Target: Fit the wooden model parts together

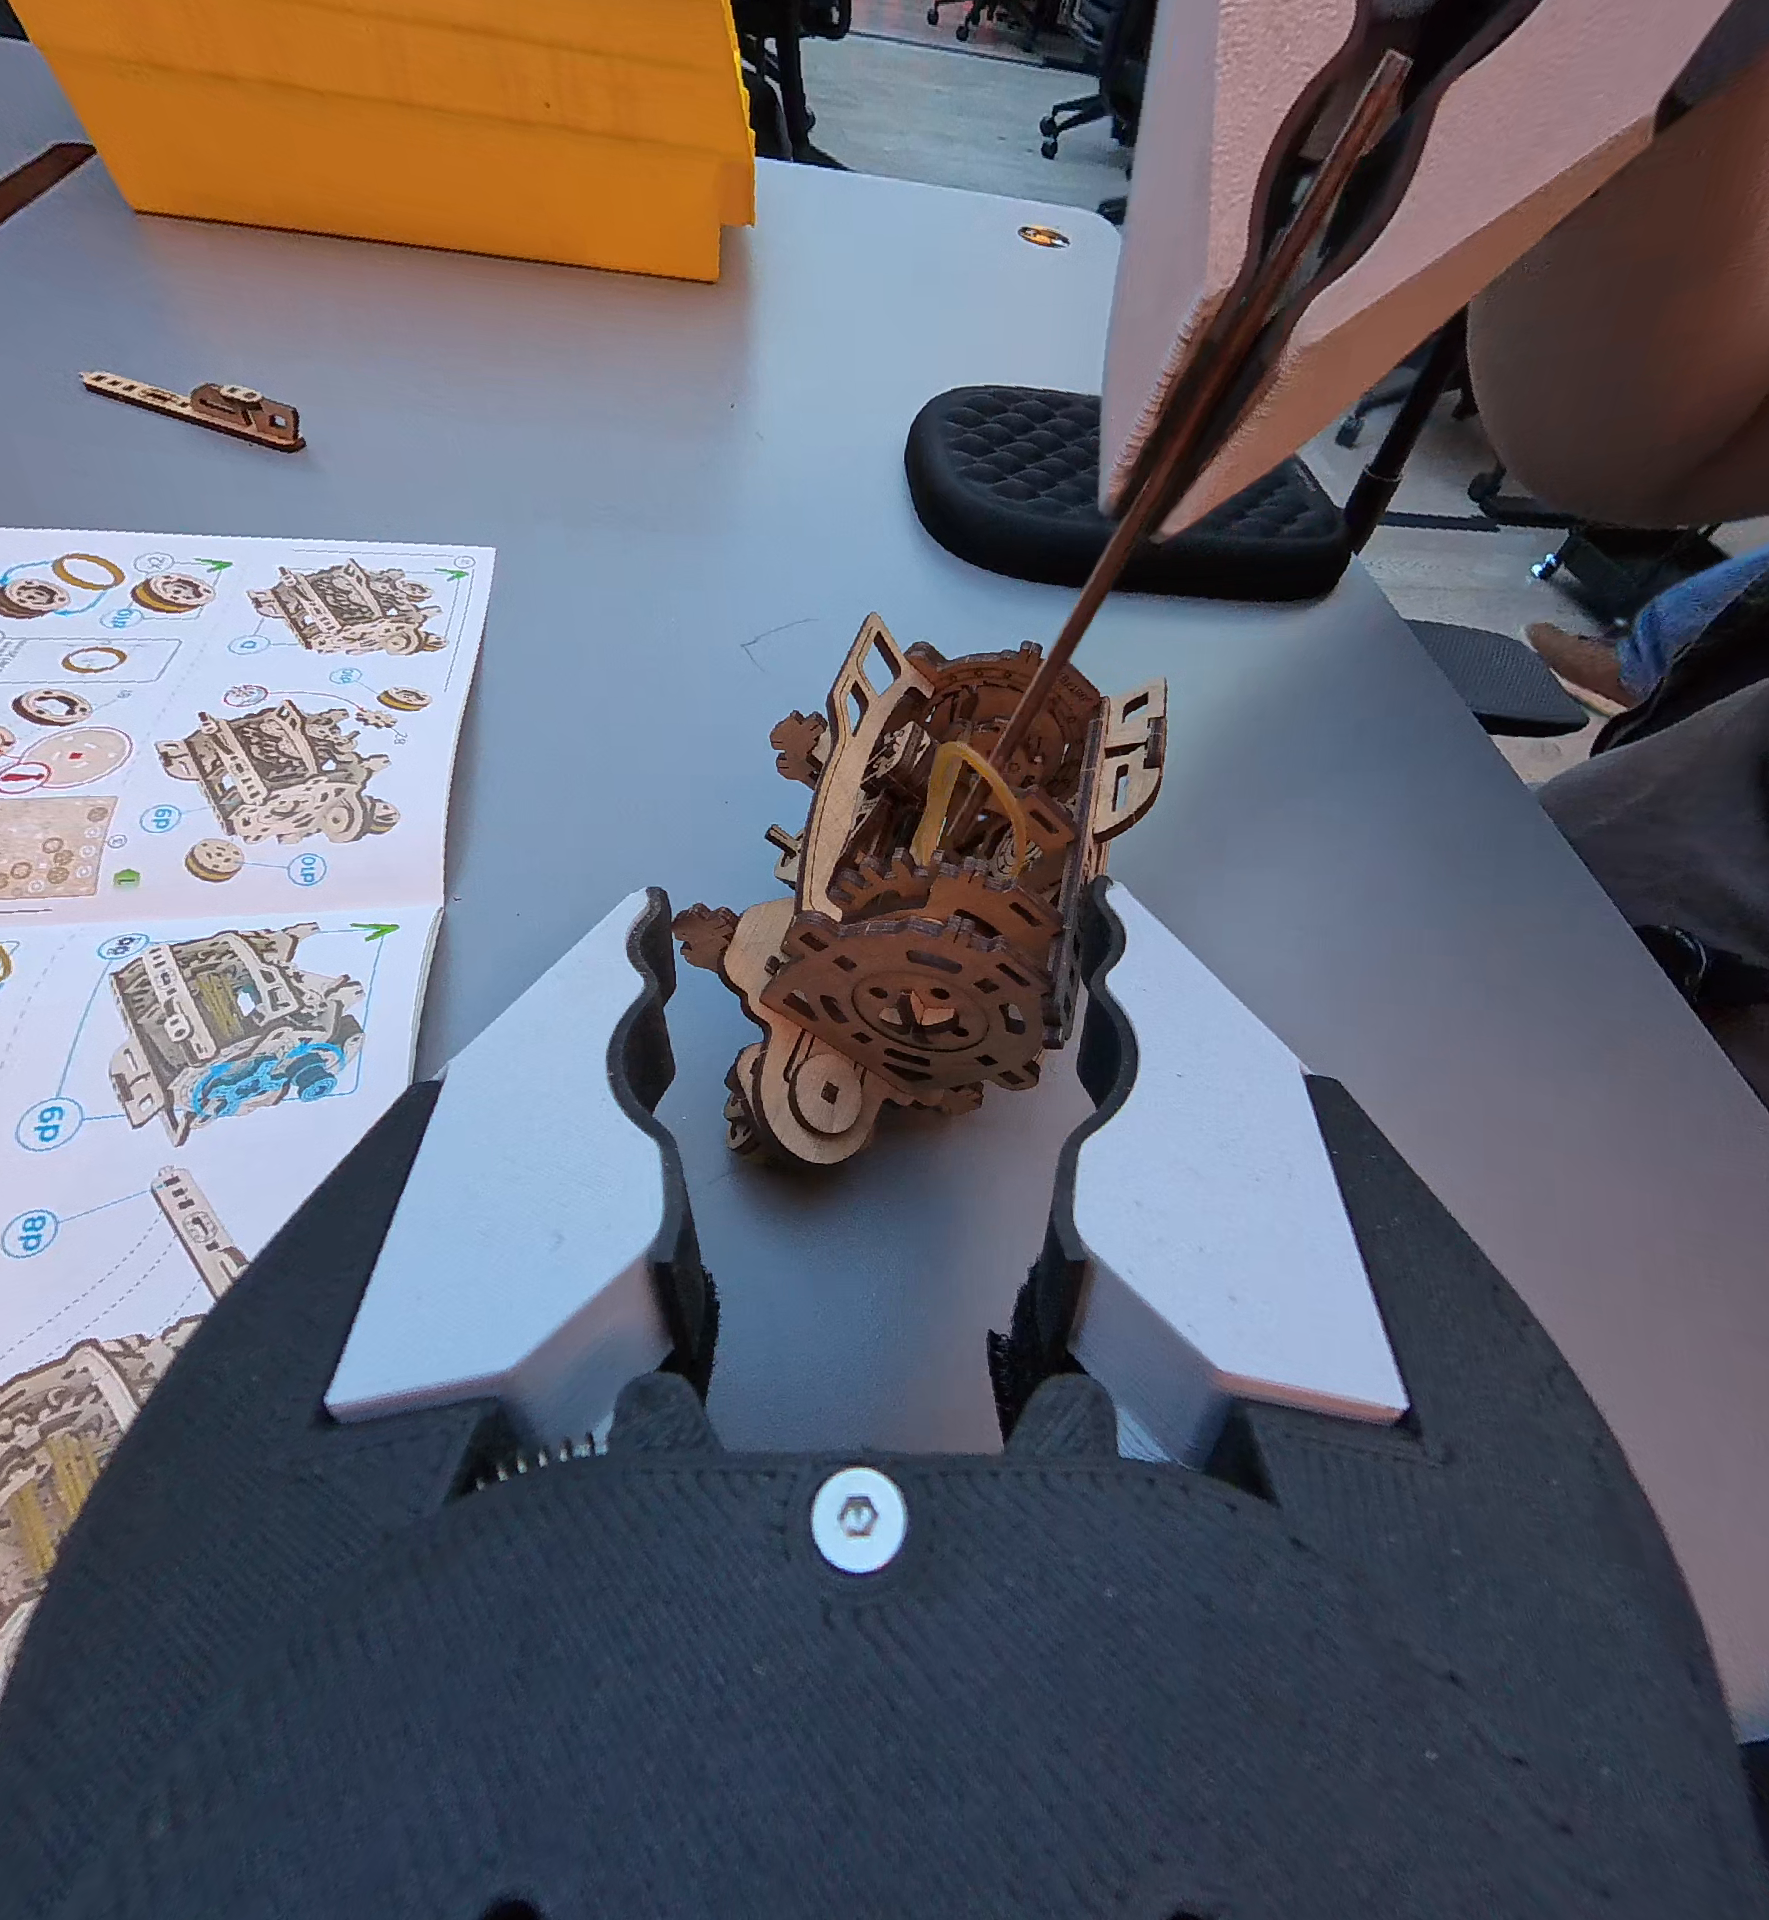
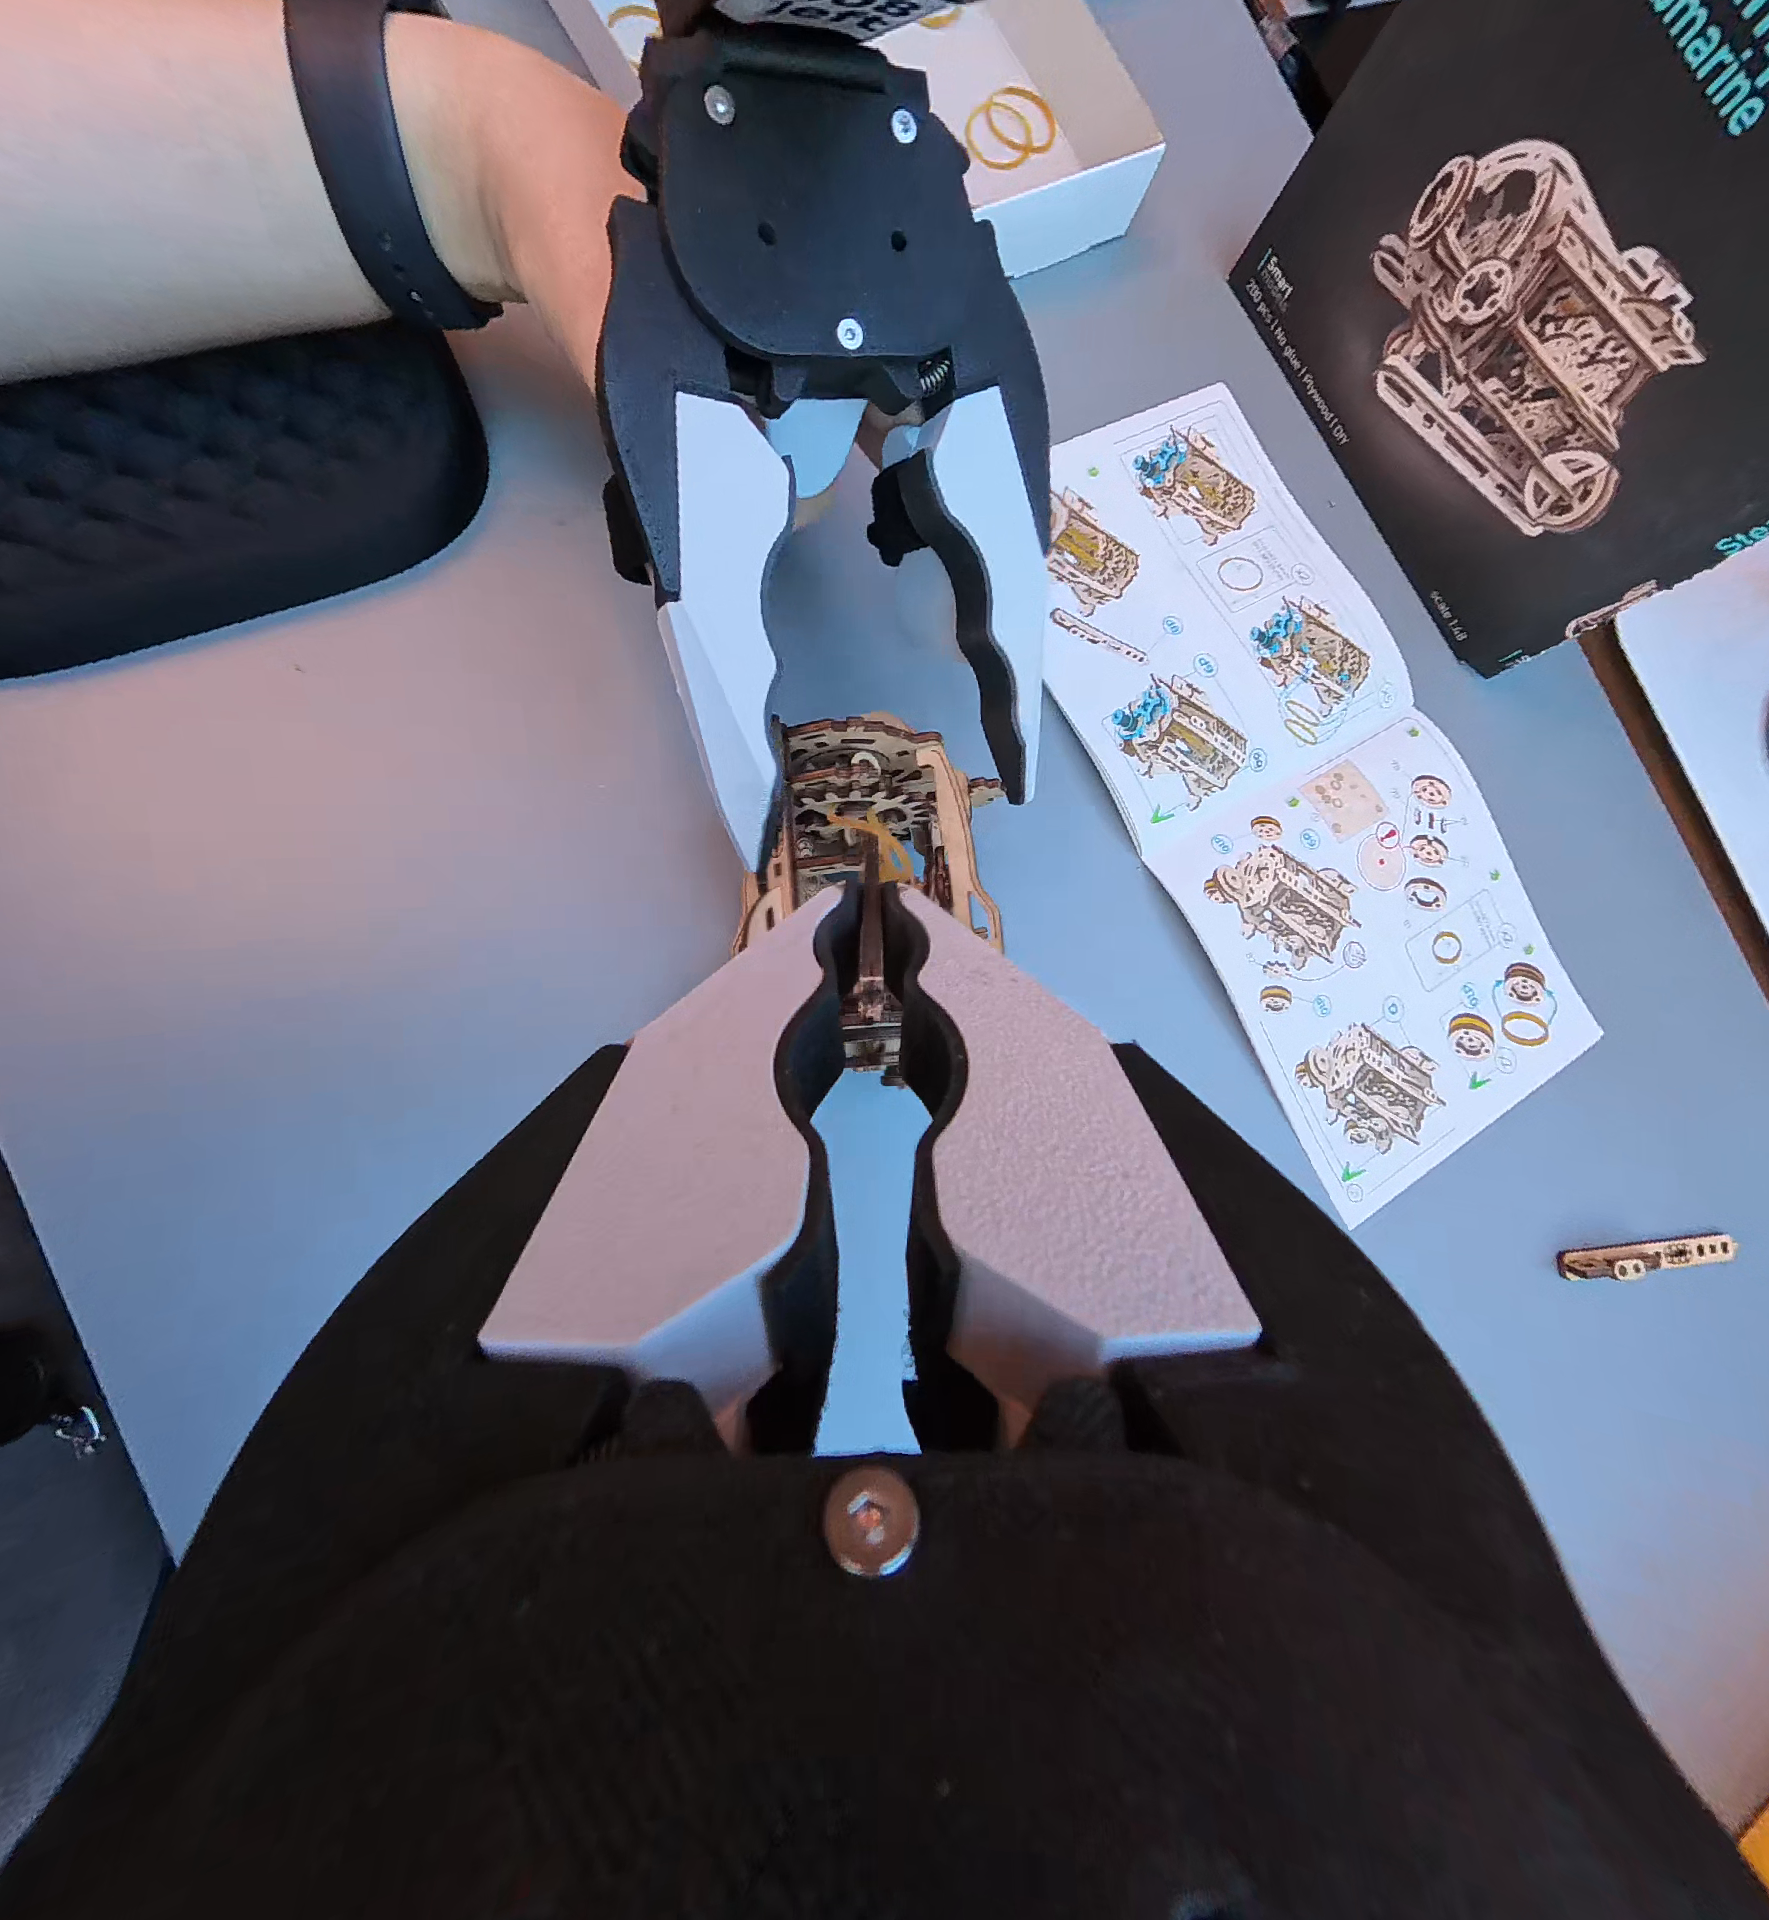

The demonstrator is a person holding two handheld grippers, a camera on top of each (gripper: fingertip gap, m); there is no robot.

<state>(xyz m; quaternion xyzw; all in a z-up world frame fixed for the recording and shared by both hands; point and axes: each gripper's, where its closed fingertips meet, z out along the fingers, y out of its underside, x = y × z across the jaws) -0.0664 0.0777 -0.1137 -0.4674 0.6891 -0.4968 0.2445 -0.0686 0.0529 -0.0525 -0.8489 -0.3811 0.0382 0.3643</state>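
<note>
The wooden model [image 1: 911, 935] lies tilted on the grey table [image 1: 568, 436] with a yellow rubber band [image 1: 973, 800] inside it. My left gripper [image 1: 880, 914] is open and straddles the model's near end. One finger lies against the model's side, and there is a small gap at the other finger. My right gripper [image 2: 864, 909] is shut on a thin wooden strip [image 2: 872, 987]. It comes in from the upper right in the left wrist view [image 1: 1160, 509]. The strip [image 1: 1067, 623] slants down into the model by the rubber band. The right wrist view shows the model [image 2: 859, 810] between the left gripper's fingers [image 2: 745, 727].
An open instruction sheet [image 1: 184, 727] lies left of the model. A loose wooden strip piece [image 1: 205, 405] and a yellow box [image 1: 423, 125] are behind it. A black cushion [image 1: 1025, 478] sits at the table edge. The model's dark box [image 2: 1545, 312] and a white tray [image 2: 1067, 177] with rubber bands lie farther off. The grippers' ends are close to 7 cm from one another.
</note>
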